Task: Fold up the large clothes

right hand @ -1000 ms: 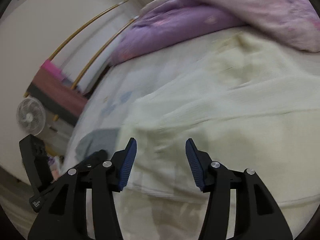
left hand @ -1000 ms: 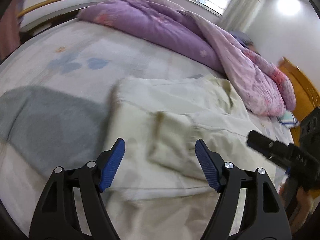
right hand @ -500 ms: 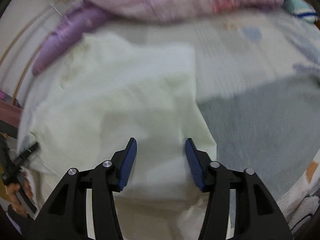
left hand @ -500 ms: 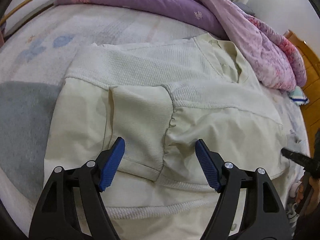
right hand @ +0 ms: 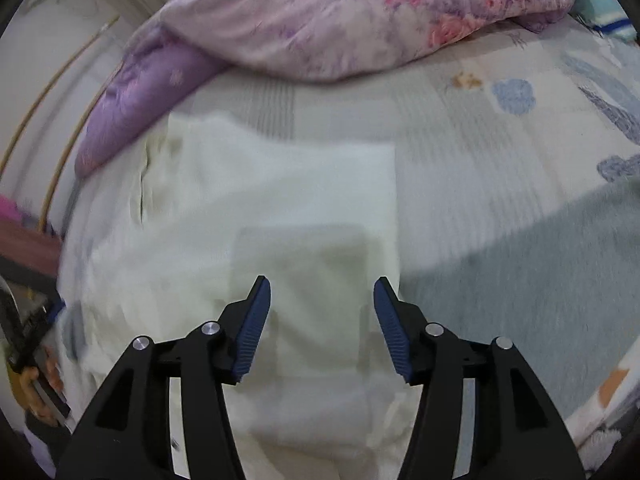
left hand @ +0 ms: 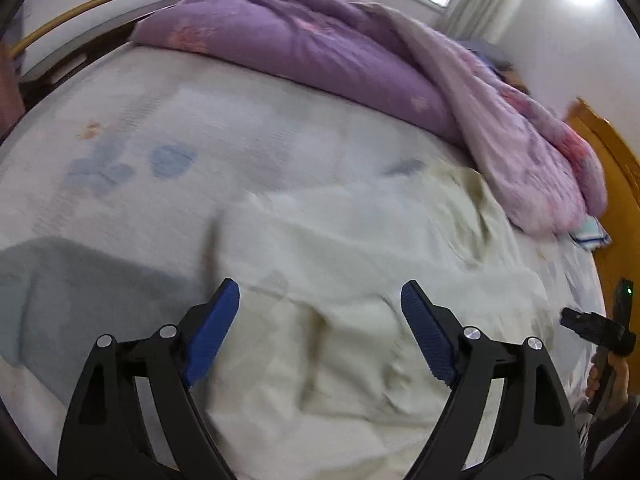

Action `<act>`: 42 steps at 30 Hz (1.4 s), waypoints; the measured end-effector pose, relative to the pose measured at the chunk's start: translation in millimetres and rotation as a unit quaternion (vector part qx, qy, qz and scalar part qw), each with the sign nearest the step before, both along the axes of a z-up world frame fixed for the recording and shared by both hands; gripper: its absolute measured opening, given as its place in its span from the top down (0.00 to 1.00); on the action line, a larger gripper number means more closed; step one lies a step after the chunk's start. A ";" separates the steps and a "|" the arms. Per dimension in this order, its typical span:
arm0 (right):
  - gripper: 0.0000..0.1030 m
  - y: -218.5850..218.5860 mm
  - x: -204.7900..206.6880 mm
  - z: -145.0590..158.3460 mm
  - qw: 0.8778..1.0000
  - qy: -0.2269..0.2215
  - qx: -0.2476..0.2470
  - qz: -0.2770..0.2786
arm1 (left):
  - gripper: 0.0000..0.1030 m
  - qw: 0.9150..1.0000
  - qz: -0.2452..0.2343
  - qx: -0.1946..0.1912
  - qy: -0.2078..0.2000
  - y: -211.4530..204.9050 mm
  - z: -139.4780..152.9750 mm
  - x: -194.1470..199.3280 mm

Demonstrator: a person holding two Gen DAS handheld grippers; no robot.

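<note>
A cream sweater (left hand: 360,264) lies spread flat on a bed (left hand: 200,120), its far edge near a heaped purple quilt (left hand: 320,48). The left gripper (left hand: 320,304) hangs above the garment's near half, its blue pads widening with nothing between them. The right gripper (right hand: 322,300) hangs over a folded panel of the same sweater (right hand: 280,200), its jaws also spreading and empty. A grey patch (right hand: 540,280) of the bed's cover lies just beside the sweater. Both views are blurred.
</note>
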State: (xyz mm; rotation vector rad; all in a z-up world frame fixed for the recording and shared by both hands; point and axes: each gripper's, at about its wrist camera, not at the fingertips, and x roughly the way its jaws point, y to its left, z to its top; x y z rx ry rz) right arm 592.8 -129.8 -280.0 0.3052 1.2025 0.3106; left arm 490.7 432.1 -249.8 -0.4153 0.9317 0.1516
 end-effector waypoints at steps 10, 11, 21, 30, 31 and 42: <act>0.45 -19.6 82.5 -33.0 0.991 0.073 0.066 -0.086 | 0.19 0.994 0.051 -0.047 0.088 49.4 -52.4 53.0; 0.45 -21.7 84.6 -36.7 0.991 0.078 0.067 -0.091 | 0.19 0.993 0.055 -0.044 0.093 51.1 -58.2 55.1; 0.41 -40.3 105.5 -70.5 0.981 0.108 0.111 -0.120 | 0.19 0.991 0.053 -0.041 0.119 59.1 -81.2 75.9; 0.33 -21.4 112.5 -69.8 0.988 0.098 0.077 -0.089 | 0.32 0.989 0.041 0.005 0.141 43.6 -85.0 91.9; 0.37 -16.6 111.8 -68.2 0.991 0.089 0.064 -0.080 | 0.36 0.989 0.037 0.008 0.141 41.7 -83.9 93.6; 0.88 -2.3 81.8 -37.5 0.996 -0.001 0.061 -0.064 | 0.88 0.993 -0.002 0.058 0.098 9.2 -44.3 83.4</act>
